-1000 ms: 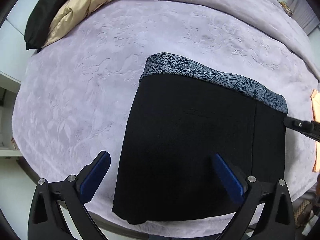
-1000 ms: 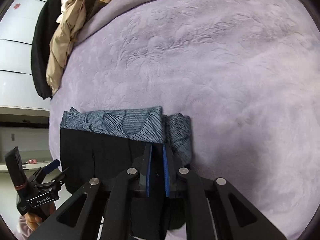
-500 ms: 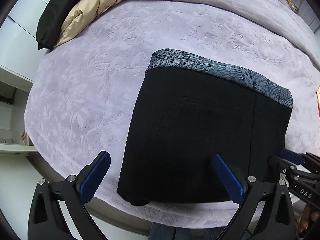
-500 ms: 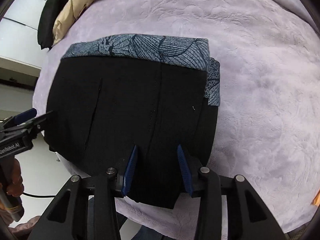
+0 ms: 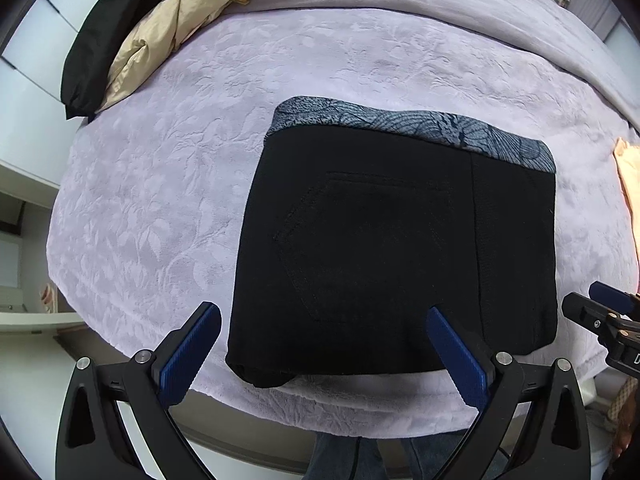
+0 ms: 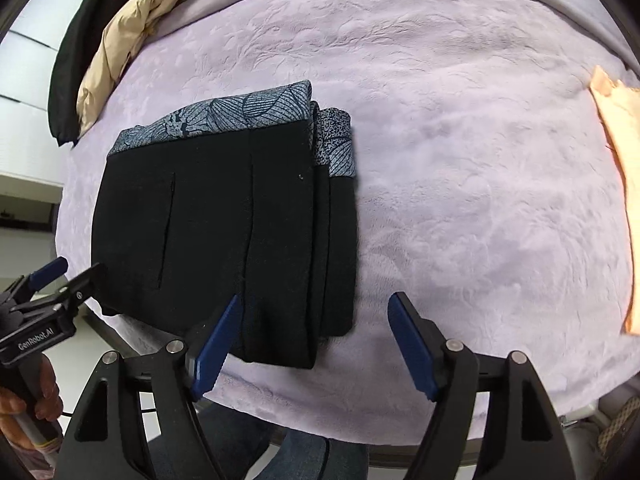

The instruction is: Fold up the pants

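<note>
Withdrawing advised: folded black pants with grey leaf-print waistband (image 5: 400,248) laid flat near front edge of lilac embossed bed blanket (image 5: 168,200); right gripper (image 6: 312,344) jaws just opened, nothing clamped; left gripper (image 5: 320,348) jaws spread, empty; fold to be left undisturbed

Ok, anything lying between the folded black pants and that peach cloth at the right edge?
Nothing: in the right wrist view only bare lilac embossed blanket separates the folded black pants from the peach cloth.
</note>
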Motion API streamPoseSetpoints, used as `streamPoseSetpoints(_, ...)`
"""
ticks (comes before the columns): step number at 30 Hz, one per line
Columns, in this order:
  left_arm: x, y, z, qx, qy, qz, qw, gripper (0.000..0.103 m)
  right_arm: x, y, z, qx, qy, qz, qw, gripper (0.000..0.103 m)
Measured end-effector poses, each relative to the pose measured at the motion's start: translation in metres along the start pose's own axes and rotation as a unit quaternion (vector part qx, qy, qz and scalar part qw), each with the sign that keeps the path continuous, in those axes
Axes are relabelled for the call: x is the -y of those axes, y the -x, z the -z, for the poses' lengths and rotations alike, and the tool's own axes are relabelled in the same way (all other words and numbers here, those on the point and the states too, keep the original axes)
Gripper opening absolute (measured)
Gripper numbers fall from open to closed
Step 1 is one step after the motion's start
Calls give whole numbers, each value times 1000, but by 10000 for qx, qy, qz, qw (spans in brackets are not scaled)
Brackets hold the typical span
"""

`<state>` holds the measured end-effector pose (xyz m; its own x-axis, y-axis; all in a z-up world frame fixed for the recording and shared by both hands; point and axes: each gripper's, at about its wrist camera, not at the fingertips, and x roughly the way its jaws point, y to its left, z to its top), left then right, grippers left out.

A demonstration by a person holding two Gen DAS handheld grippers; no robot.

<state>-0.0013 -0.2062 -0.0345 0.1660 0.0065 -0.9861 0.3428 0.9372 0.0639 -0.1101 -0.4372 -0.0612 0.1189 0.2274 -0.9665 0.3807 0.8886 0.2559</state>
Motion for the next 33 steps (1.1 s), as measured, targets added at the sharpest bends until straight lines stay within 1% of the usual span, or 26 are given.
streamPoseSetpoints(2,-1,0,5,3,-73,36,10000,103,-6,4,10,89,-88,71,9999,84)
streamPoseSetpoints(4,-4,1,10,2,-87,53,9999,103,-16,8,18,206,-175,126,9996,92)
streamPoseSetpoints(5,-6,3,12,16,-70,77,9999,103,-20,10,23,269,-214,180,9992,103)
streamPoseSetpoints(8,-10,10,20,113,-101,71,9999,103,-30,24,37,478,-264,331,9980,103)
streamPoseSetpoints(10,-14,15,24,161,-154,57,9997,103,-49,25,38,590,-265,409,9971,103)
streamPoseSetpoints(13,-20,21,31,251,-159,72,9995,103,-61,32,44,694,-287,514,9958,103)
streamPoseSetpoints(15,-24,24,35,298,-155,88,9994,103,-68,31,43,695,-338,511,9957,103)
streamPoseSetpoints(20,-27,29,40,385,-189,168,9989,103,-80,33,50,727,-492,593,9944,103)
streamPoseSetpoints(22,-27,33,41,434,-199,235,9986,103,-84,35,53,754,-464,618,9942,103)
streamPoseSetpoints(25,-27,37,41,502,-212,200,9983,103,-90,40,56,765,-365,767,9934,103)
streamPoseSetpoints(33,-29,41,41,546,-167,167,9982,103,-98,46,57,772,-281,931,9923,103)
